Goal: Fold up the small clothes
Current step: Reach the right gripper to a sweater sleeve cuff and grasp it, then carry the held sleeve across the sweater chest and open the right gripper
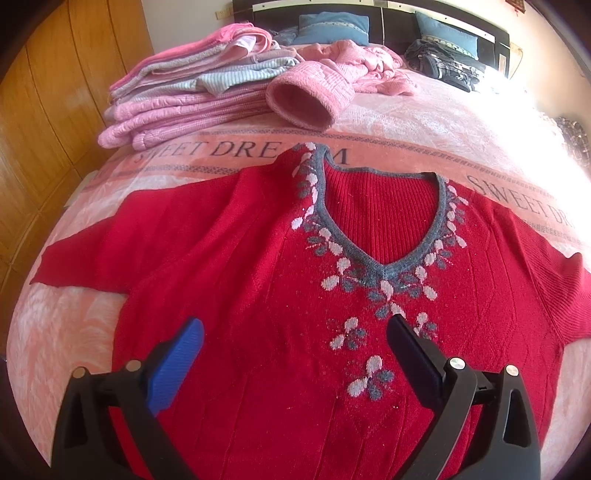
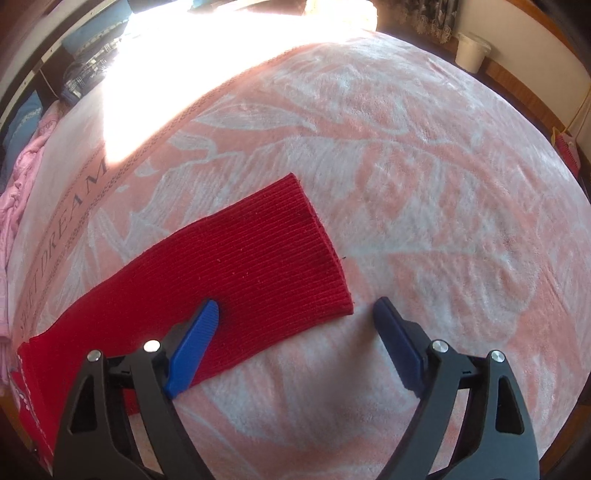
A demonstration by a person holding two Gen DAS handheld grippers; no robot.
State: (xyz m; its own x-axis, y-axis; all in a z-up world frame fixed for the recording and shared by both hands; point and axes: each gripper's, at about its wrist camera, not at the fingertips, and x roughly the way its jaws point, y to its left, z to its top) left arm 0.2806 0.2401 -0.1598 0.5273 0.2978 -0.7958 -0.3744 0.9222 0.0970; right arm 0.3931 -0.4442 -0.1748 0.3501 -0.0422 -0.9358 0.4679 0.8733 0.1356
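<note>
A red knitted V-neck sweater (image 1: 303,280) with a grey collar and white-and-grey flower pattern lies flat, front up, on the pink bed blanket (image 1: 74,325), both sleeves spread sideways. My left gripper (image 1: 295,326) hovers open over the sweater's chest, nothing between its blue pads. In the right wrist view the sweater's right sleeve (image 2: 236,266) stretches across the blanket (image 2: 424,184), its ribbed cuff end toward the right. My right gripper (image 2: 295,308) is open and straddles the cuff's lower corner: the left pad is over the sleeve, the right pad over bare blanket.
A stack of folded pink and striped clothes (image 1: 192,88) sits at the back left, with a loose pink quilted garment (image 1: 332,85) beside it. Blue pillows (image 1: 332,24) and dark checked fabric (image 1: 443,62) lie at the headboard. A white bin (image 2: 472,50) stands on the floor.
</note>
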